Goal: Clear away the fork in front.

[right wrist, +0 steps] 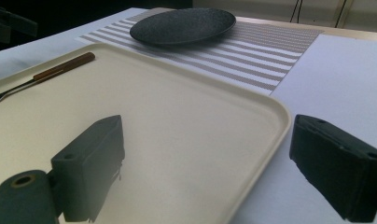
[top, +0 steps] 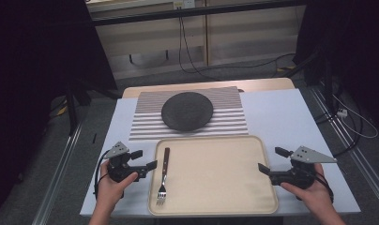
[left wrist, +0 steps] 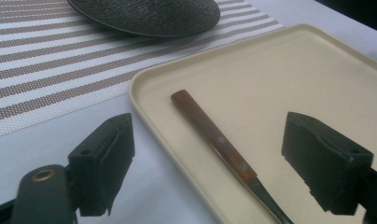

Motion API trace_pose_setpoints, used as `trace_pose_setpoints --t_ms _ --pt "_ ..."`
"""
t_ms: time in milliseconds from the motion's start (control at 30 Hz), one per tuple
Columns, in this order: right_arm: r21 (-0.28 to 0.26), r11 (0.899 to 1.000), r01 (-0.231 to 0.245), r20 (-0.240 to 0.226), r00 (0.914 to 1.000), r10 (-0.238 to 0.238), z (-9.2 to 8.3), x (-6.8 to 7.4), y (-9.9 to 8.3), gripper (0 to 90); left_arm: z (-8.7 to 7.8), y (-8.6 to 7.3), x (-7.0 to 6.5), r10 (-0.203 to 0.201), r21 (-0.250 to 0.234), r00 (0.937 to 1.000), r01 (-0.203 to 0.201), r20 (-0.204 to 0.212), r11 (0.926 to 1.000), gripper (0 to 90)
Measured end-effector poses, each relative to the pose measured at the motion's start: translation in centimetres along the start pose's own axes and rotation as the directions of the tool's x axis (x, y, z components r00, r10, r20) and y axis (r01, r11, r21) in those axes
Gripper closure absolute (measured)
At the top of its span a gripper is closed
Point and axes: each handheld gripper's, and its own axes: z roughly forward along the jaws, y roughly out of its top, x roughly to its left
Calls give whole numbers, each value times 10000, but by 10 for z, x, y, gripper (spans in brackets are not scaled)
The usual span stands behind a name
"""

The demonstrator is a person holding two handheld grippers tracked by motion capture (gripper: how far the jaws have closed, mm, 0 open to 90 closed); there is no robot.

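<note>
A fork (top: 163, 176) with a brown wooden handle lies along the left side of a beige tray (top: 216, 173), tines toward the person. My left gripper (top: 145, 159) hovers just off the tray's left rim, open. In the left gripper view the fork's handle (left wrist: 228, 151) lies on the tray (left wrist: 294, 79) in line with the gap of my left gripper (left wrist: 207, 140), and the jaws do not touch it. My right gripper (top: 273, 160) is open at the tray's right rim, with the tray corner (right wrist: 177, 116) beneath my right gripper (right wrist: 210, 149) and the fork (right wrist: 60, 69) far off.
A dark round plate (top: 186, 111) rests on a striped placemat (top: 225, 96) behind the tray. A white cloth (top: 281, 117) covers the table. Cables trail on the floor beyond the far edge, and dark stands flank the table.
</note>
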Motion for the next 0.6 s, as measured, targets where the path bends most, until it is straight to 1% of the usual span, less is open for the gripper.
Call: trace_pose_setpoints --t_ms 133,167,267,400,467,533,600 --pt "32 10000 -36 73 10000 36 -4 -2 -2 102 -2 -1 -1 -7 -162 10000 7 6 9999 149" --pt "16 9999 -111 62 9999 111 -5 -3 -3 102 -3 -1 -1 0 -124 10000 0 1 9999 145" --pt "54 9999 -135 81 9999 135 -6 -4 -5 103 -5 -1 -1 88 -162 10000 -88 -6 9998 141" --pt "37 9999 -149 104 9998 149 -6 -4 -7 103 -9 -3 1 109 -220 9999 -111 -94 9997 124" --pt "122 9999 -50 120 9999 48 -6 -3 -7 103 -10 -5 3 72 -188 9999 -75 -121 9998 120" --pt "126 9999 -51 102 9999 49 -5 -3 -8 103 -11 -6 4 139 -167 9997 -142 -183 9998 116" --pt "112 9999 -30 102 9999 29 -6 -3 -8 103 -13 -8 4 92 -178 9998 -96 -184 9998 109"
